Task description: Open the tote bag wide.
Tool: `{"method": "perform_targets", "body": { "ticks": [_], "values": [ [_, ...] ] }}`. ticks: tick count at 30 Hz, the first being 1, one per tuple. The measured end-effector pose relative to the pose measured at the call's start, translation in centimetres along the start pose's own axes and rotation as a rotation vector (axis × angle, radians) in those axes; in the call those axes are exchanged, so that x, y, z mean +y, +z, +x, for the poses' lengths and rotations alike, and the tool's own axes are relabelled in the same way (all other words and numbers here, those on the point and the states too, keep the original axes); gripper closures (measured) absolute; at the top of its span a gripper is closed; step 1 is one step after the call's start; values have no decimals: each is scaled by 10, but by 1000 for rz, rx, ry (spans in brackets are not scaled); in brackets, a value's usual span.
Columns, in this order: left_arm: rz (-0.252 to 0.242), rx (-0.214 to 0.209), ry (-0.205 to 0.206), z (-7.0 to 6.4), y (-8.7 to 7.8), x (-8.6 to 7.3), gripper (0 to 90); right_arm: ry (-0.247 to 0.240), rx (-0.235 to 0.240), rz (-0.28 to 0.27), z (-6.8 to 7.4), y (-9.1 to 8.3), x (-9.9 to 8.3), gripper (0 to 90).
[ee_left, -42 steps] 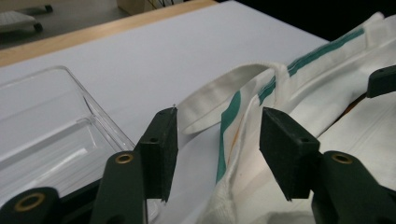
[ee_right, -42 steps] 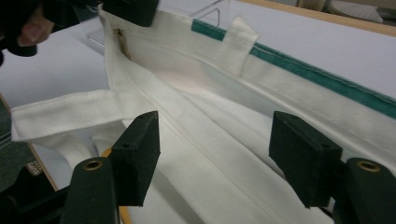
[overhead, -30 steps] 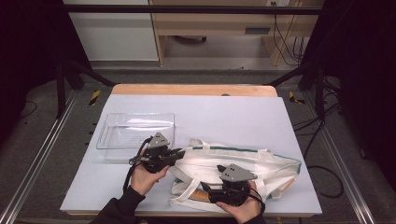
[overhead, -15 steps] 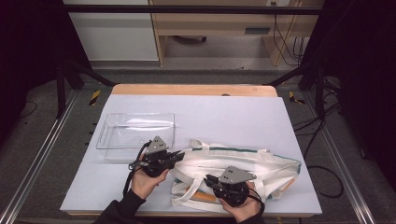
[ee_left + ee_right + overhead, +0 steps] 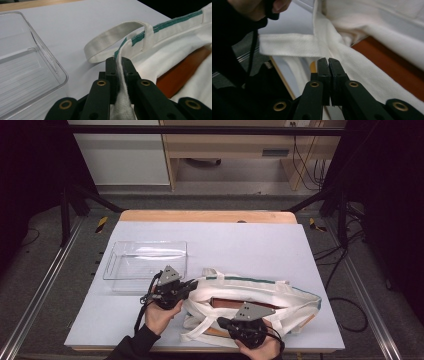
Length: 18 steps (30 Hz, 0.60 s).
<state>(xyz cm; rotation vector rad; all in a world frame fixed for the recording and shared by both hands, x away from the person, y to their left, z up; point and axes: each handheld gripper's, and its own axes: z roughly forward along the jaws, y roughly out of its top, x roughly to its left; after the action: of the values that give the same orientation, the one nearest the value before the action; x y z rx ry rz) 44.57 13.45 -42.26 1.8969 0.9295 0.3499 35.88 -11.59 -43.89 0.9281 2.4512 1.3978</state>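
Observation:
A white tote bag (image 5: 260,292) with green trim lies flat on the table's near half. A flat orange-brown thing (image 5: 239,303) shows inside its opening. My left gripper (image 5: 191,285) is at the bag's left end. In the left gripper view it (image 5: 119,62) is shut on the bag's white rim (image 5: 122,75), next to a looped handle (image 5: 110,37). My right gripper (image 5: 223,322) is at the bag's near edge. In the right gripper view it (image 5: 328,61) is shut with no cloth seen between the jaws, in front of a white strap (image 5: 292,45) and the orange-brown thing (image 5: 392,62).
A clear plastic tray (image 5: 145,260) stands just left of the bag and beyond my left gripper; its corner (image 5: 50,65) shows in the left gripper view. The table's near edge (image 5: 150,349) runs close under both hands. Bare white tabletop (image 5: 250,245) lies behind the bag.
My right gripper has shifted slightly left along the bag's near edge. My left gripper has stayed where it was, still holding the rim.

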Motion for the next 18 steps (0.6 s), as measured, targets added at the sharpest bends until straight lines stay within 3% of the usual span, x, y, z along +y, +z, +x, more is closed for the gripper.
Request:
{"method": "perform_targets", "body": {
  "ticks": [3, 10, 15, 18],
  "values": [
    [6, 19, 26, -5, 3, -3, 854, 25, 37, 22, 5, 1, -8, 889],
    [13, 8, 49, -8, 6, -8, 822, 73, 22, 108, 0, 21, -28, 886],
    [6, 5, 60, -10, 5, -8, 758, 70, 24, 100, -2, 23, -31, 860],
    [-31, -7, 62, -11, -5, -4, 687, 45, 21, 76, 0, 19, -27, 752]
  ]
}}
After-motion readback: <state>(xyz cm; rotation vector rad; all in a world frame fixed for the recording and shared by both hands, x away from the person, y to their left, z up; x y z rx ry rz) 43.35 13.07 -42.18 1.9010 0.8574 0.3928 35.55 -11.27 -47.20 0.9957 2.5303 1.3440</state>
